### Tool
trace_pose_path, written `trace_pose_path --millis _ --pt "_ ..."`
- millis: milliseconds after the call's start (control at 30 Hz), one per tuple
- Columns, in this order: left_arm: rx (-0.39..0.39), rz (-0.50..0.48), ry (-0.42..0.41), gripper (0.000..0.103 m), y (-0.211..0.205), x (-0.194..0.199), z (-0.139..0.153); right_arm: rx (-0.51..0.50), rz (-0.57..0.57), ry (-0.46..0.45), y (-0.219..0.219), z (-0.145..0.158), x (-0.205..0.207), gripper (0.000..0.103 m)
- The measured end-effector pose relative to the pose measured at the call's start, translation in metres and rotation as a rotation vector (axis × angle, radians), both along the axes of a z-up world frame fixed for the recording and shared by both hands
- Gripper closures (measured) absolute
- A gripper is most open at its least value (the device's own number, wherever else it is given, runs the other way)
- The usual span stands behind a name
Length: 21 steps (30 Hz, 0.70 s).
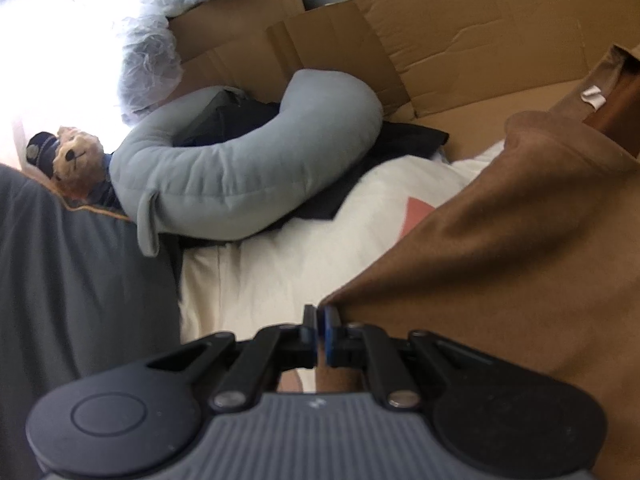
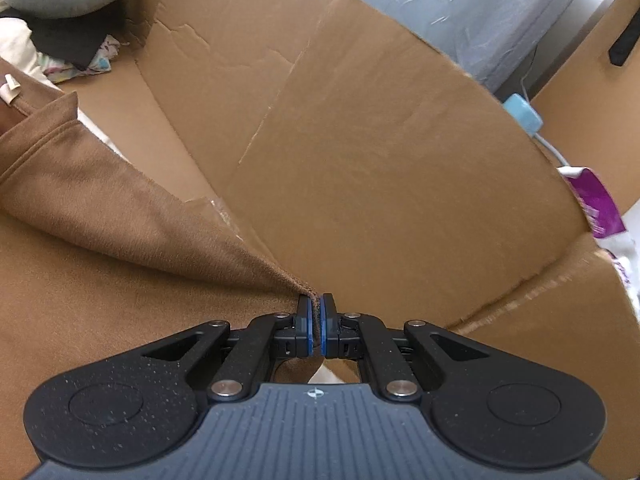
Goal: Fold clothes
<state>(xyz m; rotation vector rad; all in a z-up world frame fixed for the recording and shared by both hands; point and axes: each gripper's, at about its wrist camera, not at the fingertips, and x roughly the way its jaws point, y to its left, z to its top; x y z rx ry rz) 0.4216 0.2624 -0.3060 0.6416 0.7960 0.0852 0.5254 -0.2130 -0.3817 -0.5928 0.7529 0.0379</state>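
L gripper (image 1: 320,322): jaws pinched together on an edge of the brown garment (image 1: 500,248), blue pads clamping the cloth right at the tips. From there the garment fans out to the R of the gripper, draped in soft folds over white bedding (image 1: 280,264) and flattened cardboard (image 1: 460,40).

R gripper (image 2: 316,320): jaws likewise closed narrow, a thin fuzzy edge of the same brown garment (image 2: 120,208) sandwiched between the blue pads. Cloth runs off to the L of the gripper, pulled into a taut ridge; the rest lies flat on the cardboard (image 2: 360,140).

Labels: small white tag (image 1: 592,98) sewn near the garment's neck opening, also seen at the far L edge of the R wrist view (image 2: 10,86). No text readable on it, too small and blurred. Purple printed packaging (image 2: 600,204) at the R edge of the cardboard, writing illegible.

Beyond the garment: grey curved pillow (image 1: 248,172) on dark clothes (image 1: 360,176), teddy bear (image 1: 76,160) in a dark cap beside the pillow, prob. a plastic bag (image 1: 152,68) behind it.
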Motion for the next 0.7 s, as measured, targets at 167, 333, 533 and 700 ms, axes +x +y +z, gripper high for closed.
trace_pose_path --millis 167,333,533,700 --pt "-0.012 -0.002 0.046 0.100 0.003 0.018 -0.022 0.002 0.002 0.029 0.003 -0.019 0.018 0.102" --pt "-0.019 -0.003 0.057 0.099 0.006 0.020 -0.033 0.002 0.013 0.068 0.005 -0.041 0.029 0.102" --pt "-0.031 -0.009 0.104 0.098 0.007 0.025 -0.027 0.018 0.016 0.124 0.004 -0.053 0.032 0.100" --pt "-0.068 -0.048 0.118 0.078 0.000 0.017 -0.004 0.104 0.023 0.170 -0.009 -0.030 0.031 0.095"
